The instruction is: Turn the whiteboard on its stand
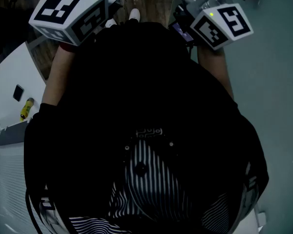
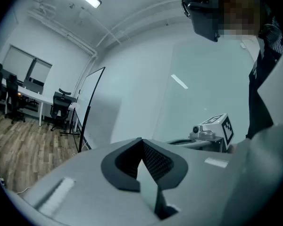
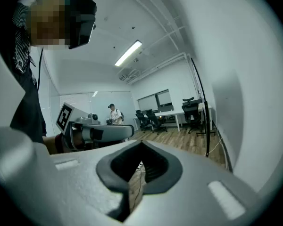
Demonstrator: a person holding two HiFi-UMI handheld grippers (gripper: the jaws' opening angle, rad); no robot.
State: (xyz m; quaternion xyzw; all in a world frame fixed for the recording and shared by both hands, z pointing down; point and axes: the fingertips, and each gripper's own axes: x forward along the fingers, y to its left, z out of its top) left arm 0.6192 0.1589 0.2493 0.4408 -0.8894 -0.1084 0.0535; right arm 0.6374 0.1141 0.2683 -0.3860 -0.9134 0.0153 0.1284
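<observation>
The whiteboard point(image 2: 100, 119) stands upright some way ahead, seen nearly edge-on with its black frame on the left. In the right gripper view the whiteboard point(image 3: 222, 109) fills the right side, and its black stand post point(image 3: 201, 102) runs down to the wood floor. My left gripper point(image 2: 142, 142) and my right gripper point(image 3: 141, 144) are both shut with nothing between the pads, and both are well short of the board. In the head view only their marker cubes show, the left one point(image 1: 71, 11) and the right one point(image 1: 222, 26), held close before a dark-clothed torso.
A white surface point(image 1: 10, 77) at the head view's left carries a yellow object point(image 1: 27, 108) and a small black one point(image 1: 18, 92). Desks and office chairs point(image 2: 61, 108) stand on the wood floor behind the board. A person point(image 3: 114, 113) stands far off in the room.
</observation>
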